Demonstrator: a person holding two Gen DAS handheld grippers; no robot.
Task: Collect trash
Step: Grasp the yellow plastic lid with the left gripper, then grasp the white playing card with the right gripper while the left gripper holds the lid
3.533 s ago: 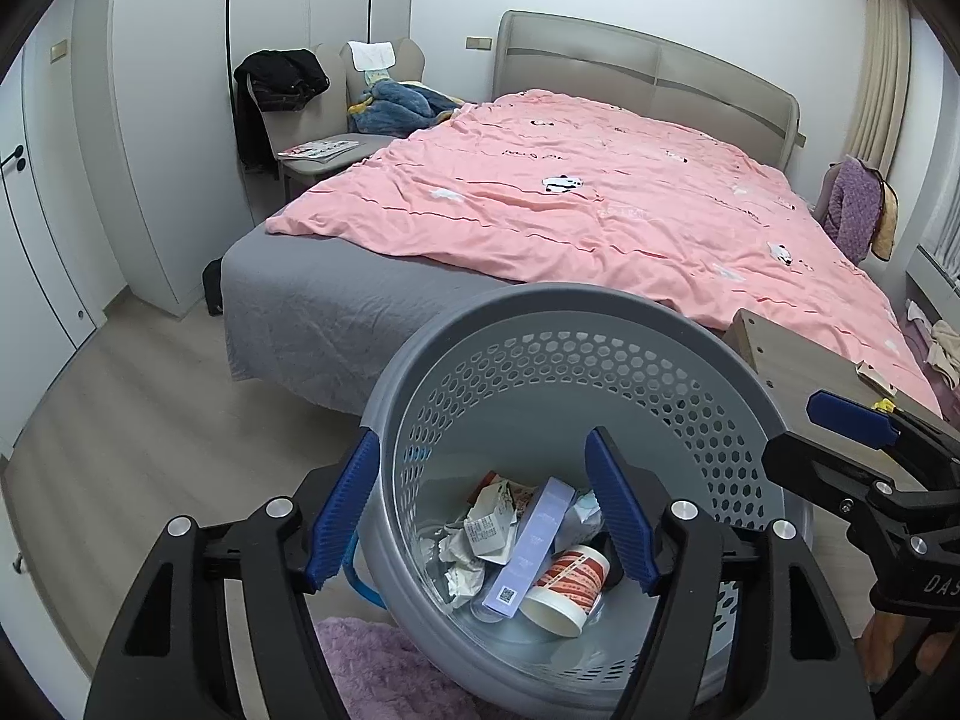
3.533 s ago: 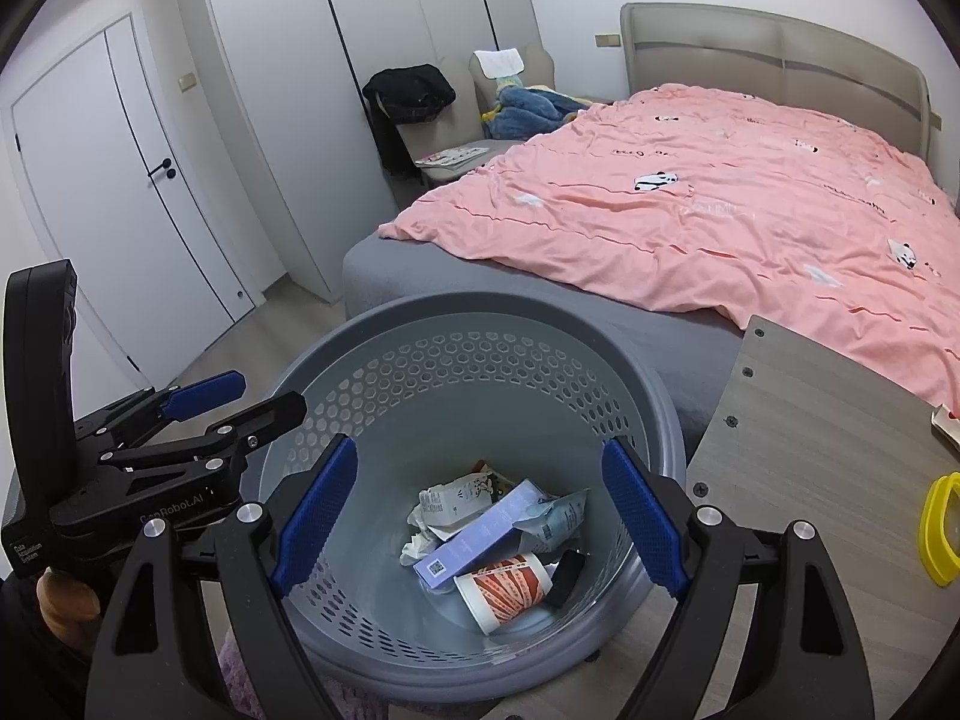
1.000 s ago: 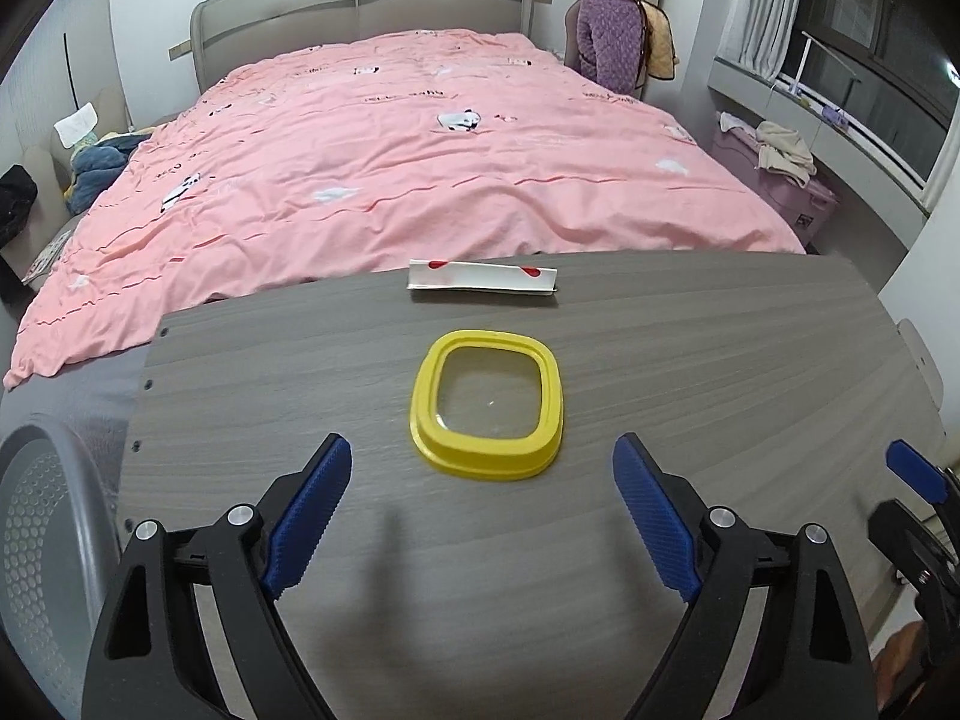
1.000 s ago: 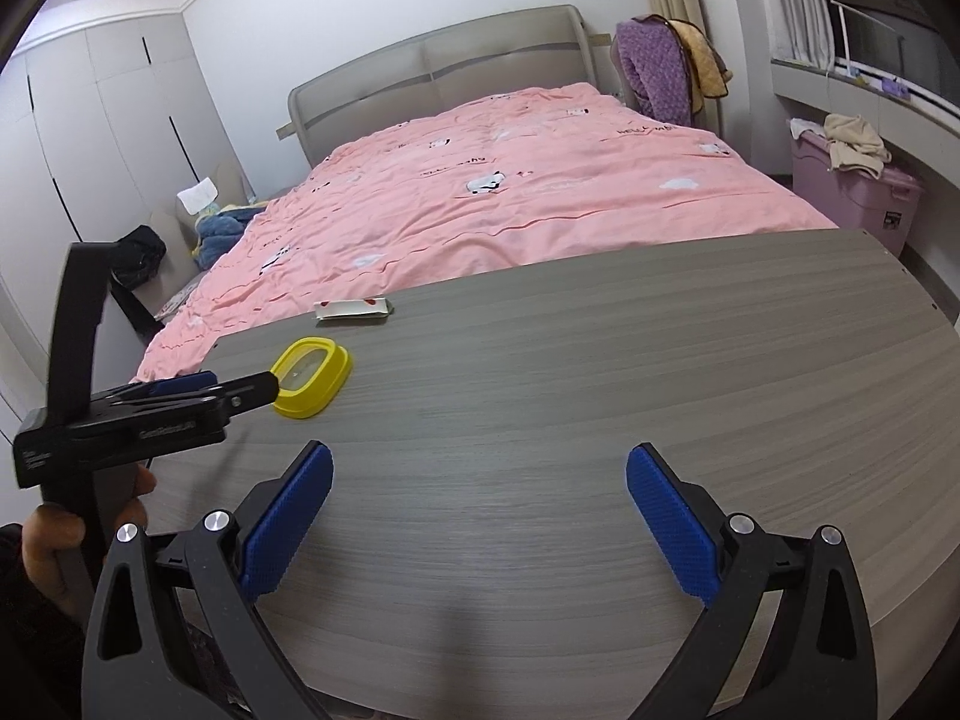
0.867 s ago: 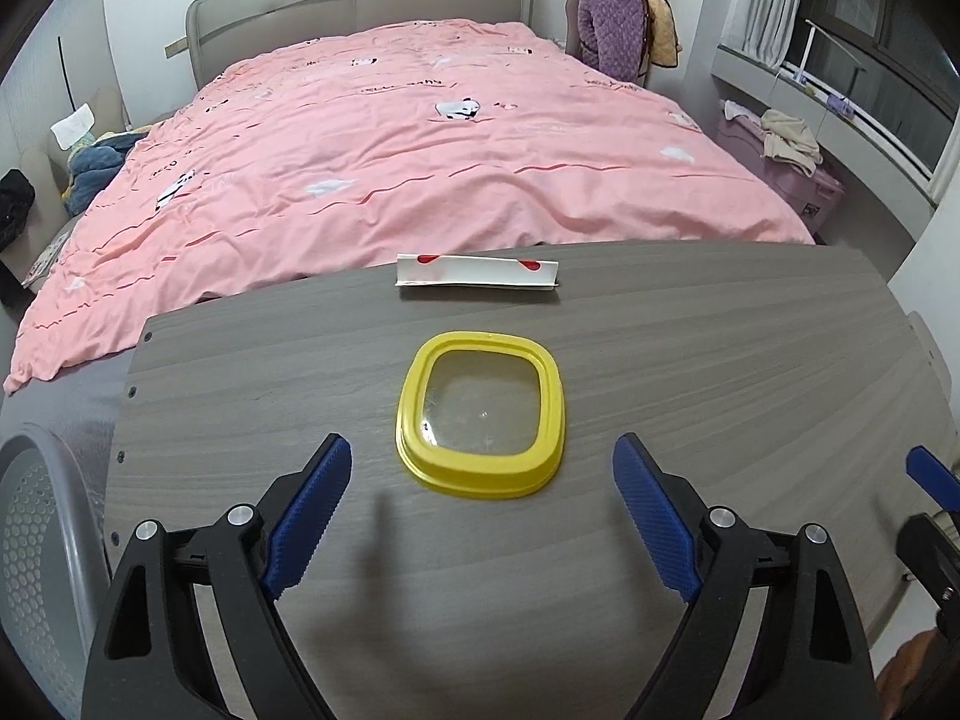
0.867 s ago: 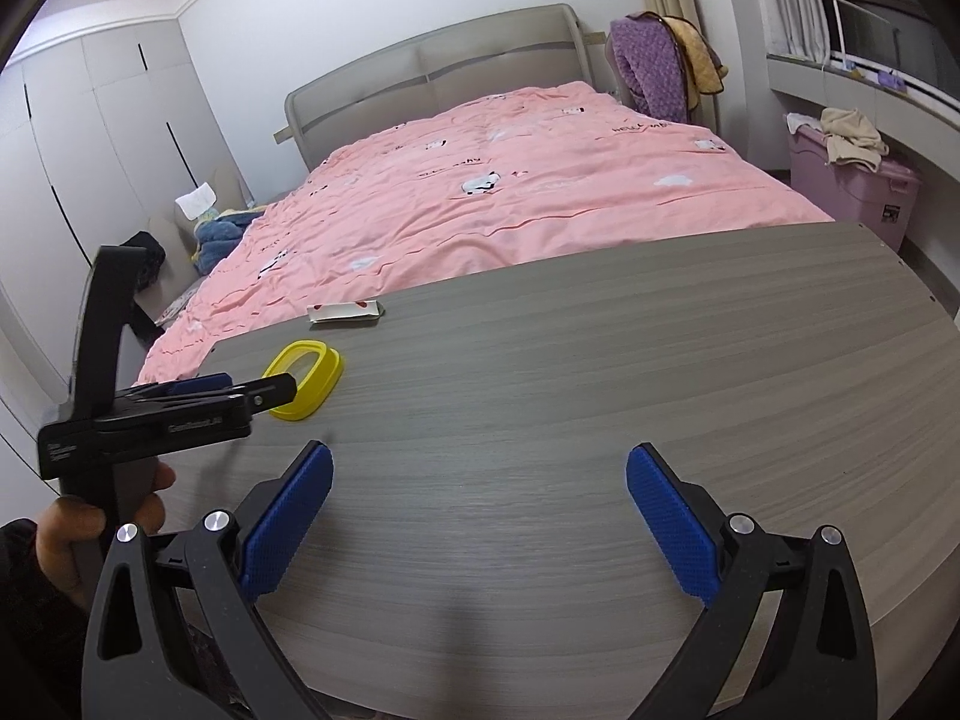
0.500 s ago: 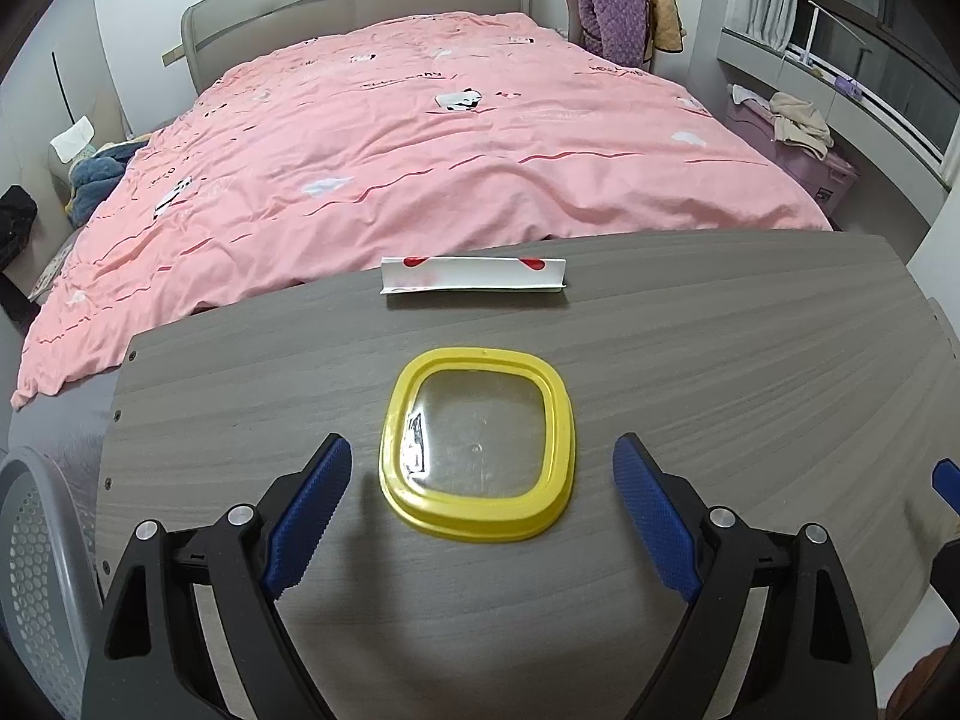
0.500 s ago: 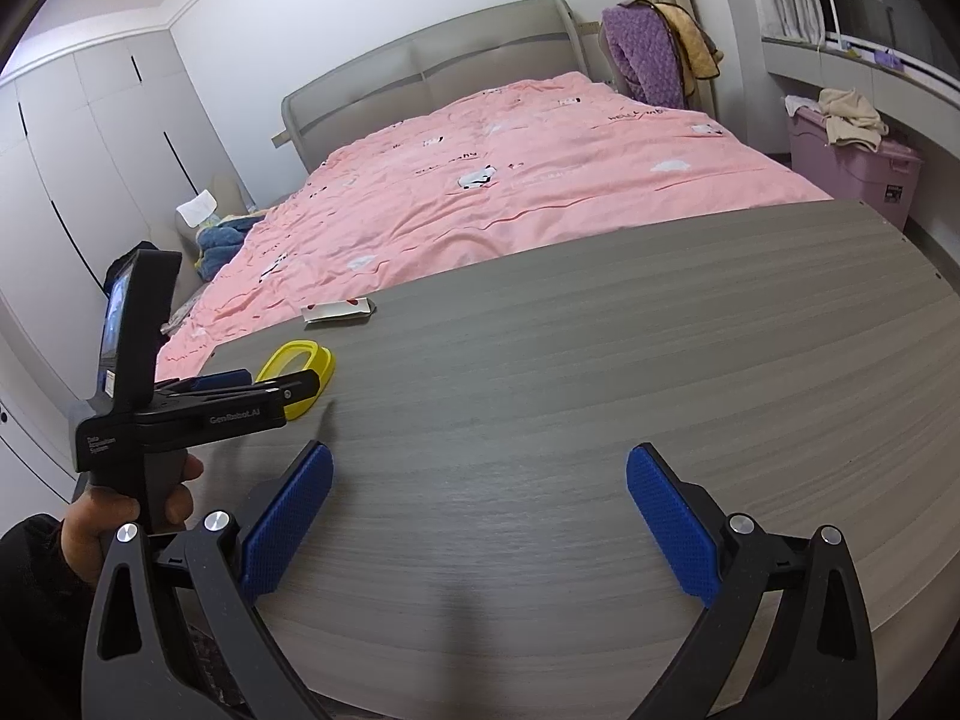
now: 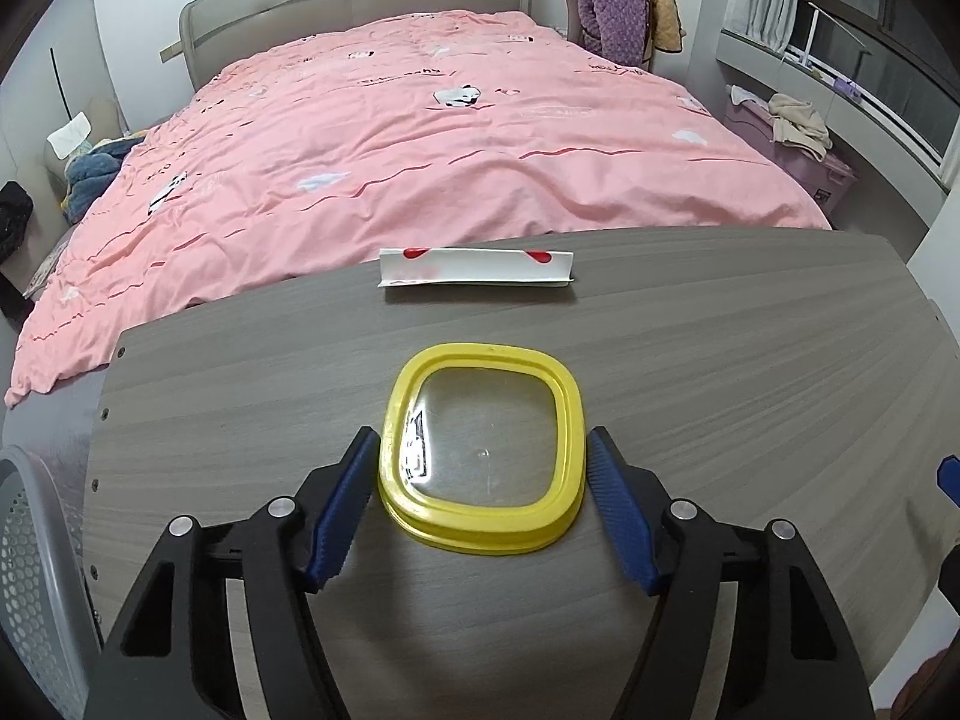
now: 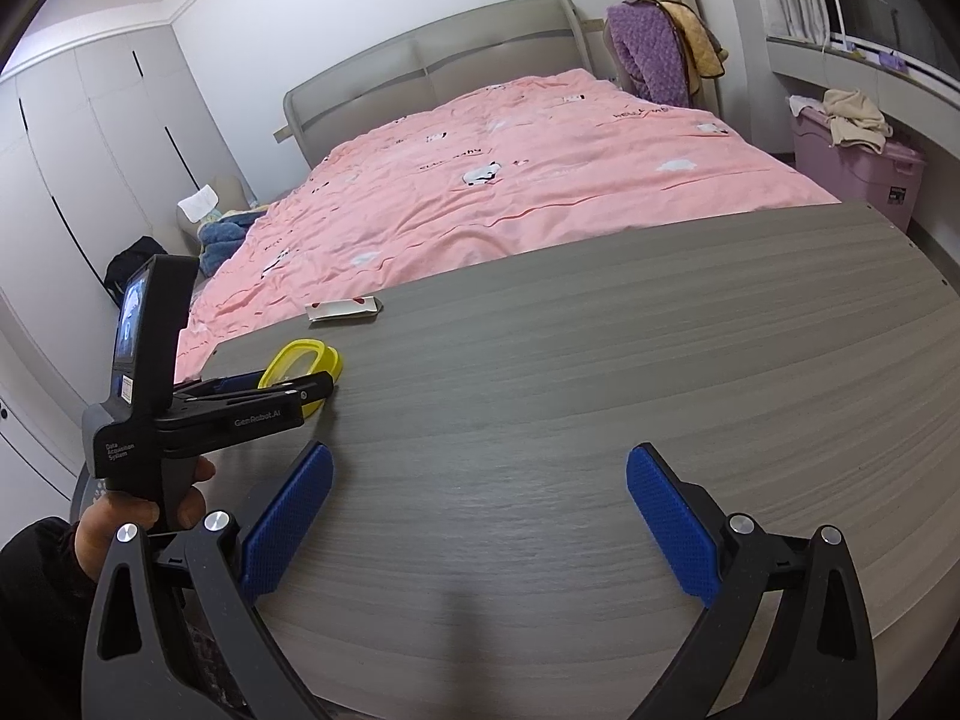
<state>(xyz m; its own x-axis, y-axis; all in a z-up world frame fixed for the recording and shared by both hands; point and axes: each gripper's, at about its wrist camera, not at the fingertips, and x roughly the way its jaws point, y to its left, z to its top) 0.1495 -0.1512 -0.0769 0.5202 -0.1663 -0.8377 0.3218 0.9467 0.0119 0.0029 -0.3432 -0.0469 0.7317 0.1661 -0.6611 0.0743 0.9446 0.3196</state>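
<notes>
Since the last look, the left tool (image 9: 483,501) has come down around the yellow lid (image 9: 483,450), its jaws closing on either side but not yet pressing.

The lid lies flat on the grey wood-grain desk (image 9: 750,360), a white wrapper (image 9: 477,267) beyond it at the far edge. Behind stands a bed with a pink duvet (image 9: 450,138); a grey perforated basket (image 9: 27,570) sits lower left. The right tool (image 10: 477,516) hangs wide apart over bare desk.

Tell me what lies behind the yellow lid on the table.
Behind the lid, near the table's far edge, lies a white wrapper with red marks; past it, the pink bed. The wrapper's underside is hidden.
</notes>
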